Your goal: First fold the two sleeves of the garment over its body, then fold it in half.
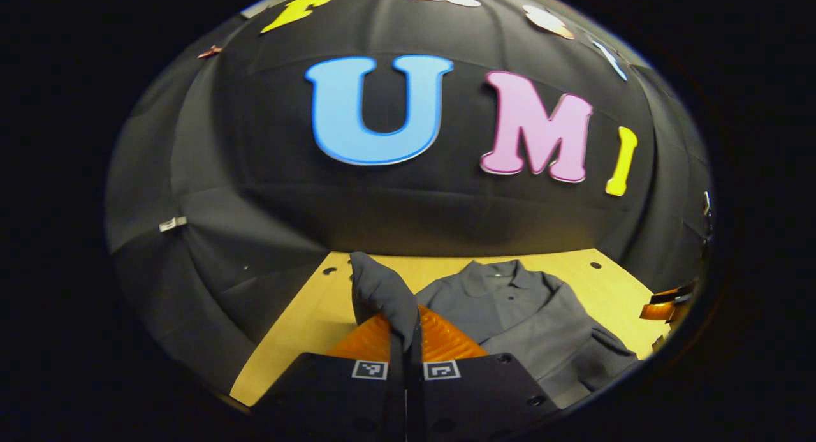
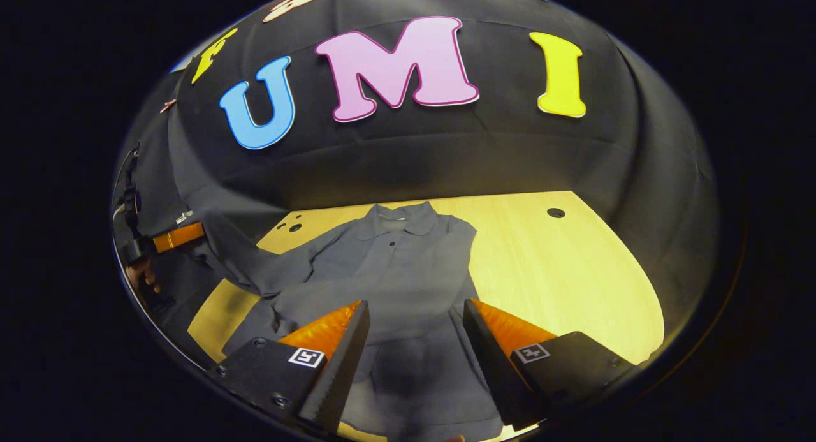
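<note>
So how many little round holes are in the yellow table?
4 in the right gripper view: one hole on bare table right of the shirt, and three clustered by its lifted sleeve. The shirt may hide more.

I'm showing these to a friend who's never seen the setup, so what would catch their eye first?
Probably the grey shirt spread on the yellow table, collar toward the far wall. Next, the left gripper, shut on a sleeve and lifting it off the table. Then the right gripper, open over the shirt's lower part, holding nothing.
</note>
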The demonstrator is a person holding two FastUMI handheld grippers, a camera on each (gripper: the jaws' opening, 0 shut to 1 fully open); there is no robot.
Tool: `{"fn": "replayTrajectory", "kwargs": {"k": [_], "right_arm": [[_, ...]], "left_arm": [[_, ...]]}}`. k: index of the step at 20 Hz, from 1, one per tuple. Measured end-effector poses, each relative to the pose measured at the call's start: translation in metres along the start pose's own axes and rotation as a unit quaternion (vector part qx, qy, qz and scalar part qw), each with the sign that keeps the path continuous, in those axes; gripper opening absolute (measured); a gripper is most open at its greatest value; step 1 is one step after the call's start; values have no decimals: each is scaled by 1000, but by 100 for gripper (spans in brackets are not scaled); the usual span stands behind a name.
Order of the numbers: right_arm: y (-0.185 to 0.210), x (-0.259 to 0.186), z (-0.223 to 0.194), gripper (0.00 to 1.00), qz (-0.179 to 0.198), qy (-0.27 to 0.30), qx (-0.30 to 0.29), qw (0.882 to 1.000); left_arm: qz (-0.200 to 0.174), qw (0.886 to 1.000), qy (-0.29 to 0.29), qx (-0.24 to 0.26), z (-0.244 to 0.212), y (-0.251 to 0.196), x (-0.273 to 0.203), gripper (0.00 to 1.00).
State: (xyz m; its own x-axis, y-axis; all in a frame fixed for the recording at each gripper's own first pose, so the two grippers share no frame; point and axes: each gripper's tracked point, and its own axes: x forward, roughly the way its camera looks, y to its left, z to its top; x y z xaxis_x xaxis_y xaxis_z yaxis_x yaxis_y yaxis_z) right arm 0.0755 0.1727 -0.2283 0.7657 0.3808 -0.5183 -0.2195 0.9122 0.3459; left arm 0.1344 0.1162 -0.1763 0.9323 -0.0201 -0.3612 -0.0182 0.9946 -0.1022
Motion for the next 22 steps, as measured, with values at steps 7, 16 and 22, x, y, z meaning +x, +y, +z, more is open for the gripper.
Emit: {"fn": "replayTrajectory", "kwargs": {"k": [7, 16, 22], "right_arm": [[-51, -14, -9, 92, -21, 1, 24, 999], [-108, -33, -30, 93, -41, 24, 38, 998], [-136, -39, -48, 93, -42, 45, 38, 997]], "left_arm": [[-69, 997, 0, 17, 5, -113, 8, 6], [-109, 993, 33, 18, -35, -197, 32, 6], [-118, 991, 62, 32, -77, -236, 44, 6]]}}
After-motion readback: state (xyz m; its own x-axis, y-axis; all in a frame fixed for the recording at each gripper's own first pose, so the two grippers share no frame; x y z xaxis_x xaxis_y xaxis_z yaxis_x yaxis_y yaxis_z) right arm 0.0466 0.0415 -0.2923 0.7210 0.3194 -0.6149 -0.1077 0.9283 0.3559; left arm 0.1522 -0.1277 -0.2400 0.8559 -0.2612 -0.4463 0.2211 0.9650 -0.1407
